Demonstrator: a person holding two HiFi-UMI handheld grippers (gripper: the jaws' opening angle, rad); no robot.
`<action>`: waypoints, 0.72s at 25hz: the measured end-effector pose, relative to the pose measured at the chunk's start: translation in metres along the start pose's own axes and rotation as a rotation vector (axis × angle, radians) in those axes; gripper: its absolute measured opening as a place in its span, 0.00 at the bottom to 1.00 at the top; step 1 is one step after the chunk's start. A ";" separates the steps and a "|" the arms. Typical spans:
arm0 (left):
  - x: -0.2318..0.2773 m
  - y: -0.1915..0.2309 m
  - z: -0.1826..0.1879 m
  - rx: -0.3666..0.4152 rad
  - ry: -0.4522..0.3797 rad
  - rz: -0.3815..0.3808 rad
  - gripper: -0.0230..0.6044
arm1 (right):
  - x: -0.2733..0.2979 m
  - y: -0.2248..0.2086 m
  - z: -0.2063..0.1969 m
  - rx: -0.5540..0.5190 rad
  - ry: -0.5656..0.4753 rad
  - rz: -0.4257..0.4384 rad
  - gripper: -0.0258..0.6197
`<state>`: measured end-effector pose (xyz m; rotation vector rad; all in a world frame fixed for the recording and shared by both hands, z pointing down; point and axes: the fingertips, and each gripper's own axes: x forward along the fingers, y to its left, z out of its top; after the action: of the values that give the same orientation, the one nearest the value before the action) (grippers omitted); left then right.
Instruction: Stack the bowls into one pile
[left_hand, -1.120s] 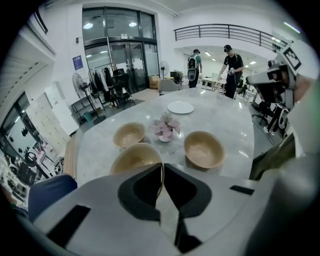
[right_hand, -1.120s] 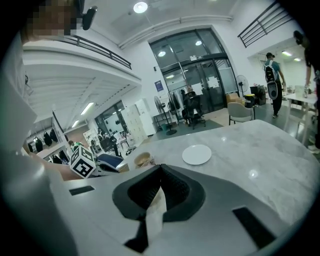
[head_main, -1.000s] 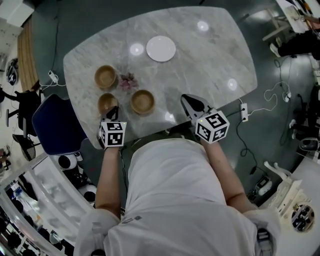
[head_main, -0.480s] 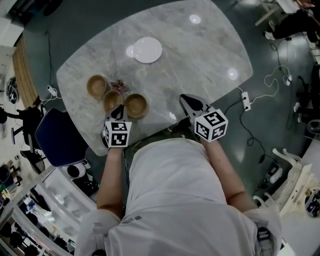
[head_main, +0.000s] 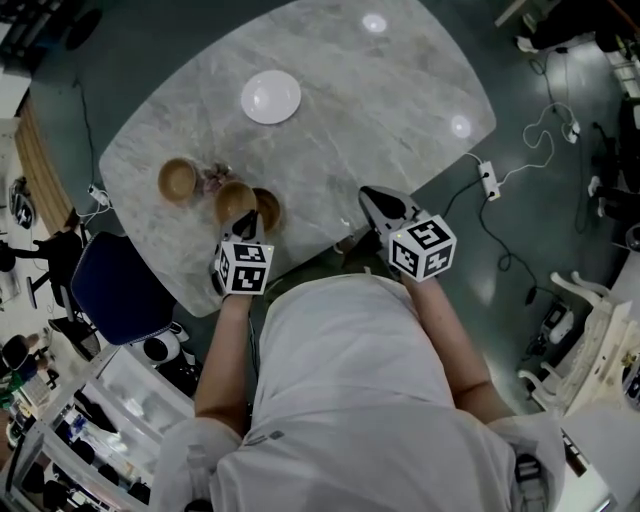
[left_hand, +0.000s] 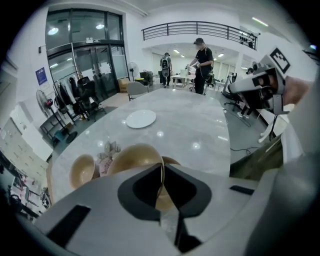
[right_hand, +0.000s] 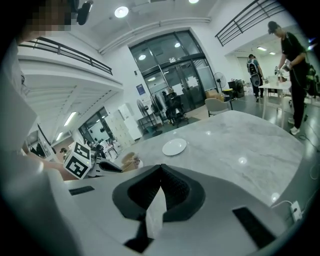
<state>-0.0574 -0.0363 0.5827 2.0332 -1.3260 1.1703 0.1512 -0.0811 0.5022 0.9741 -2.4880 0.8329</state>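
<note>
The marble desk (head_main: 400, 120) carries everything; in the head view the person's body hides its near edge. The white plate (head_main: 271, 97) lies alone on it. On the person's side of the plate, the left gripper (left_hand: 161, 171) has its fingers (left_hand: 142, 187) pinching the thin rim of a raised bowl (left_hand: 131, 157), which is held tilted. This bowl covers much of a second bowl (head_main: 268, 210) just under it, and whether the two touch cannot be told. A third bowl (head_main: 178, 179) stands on the desk, nearer than the plate and to its left. Beside it lies a crumpled pinkish thing (head_main: 213, 178), too small to identify. Nearer than the plate and to its right, the right gripper (right_hand: 160, 172) hangs at the desk's edge, its fingers (right_hand: 175, 192) pressed together on nothing.
</note>
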 end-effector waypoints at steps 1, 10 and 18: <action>0.001 -0.002 0.000 0.010 0.003 0.000 0.07 | -0.002 -0.002 -0.001 0.004 0.000 -0.004 0.05; -0.002 -0.010 0.010 0.032 0.000 0.021 0.07 | -0.015 -0.012 -0.006 0.024 -0.006 -0.022 0.05; 0.002 -0.031 0.006 0.043 0.023 -0.028 0.07 | -0.014 -0.012 -0.004 0.031 -0.014 -0.018 0.05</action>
<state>-0.0272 -0.0283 0.5840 2.0556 -1.2672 1.2165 0.1701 -0.0789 0.5033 1.0145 -2.4818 0.8643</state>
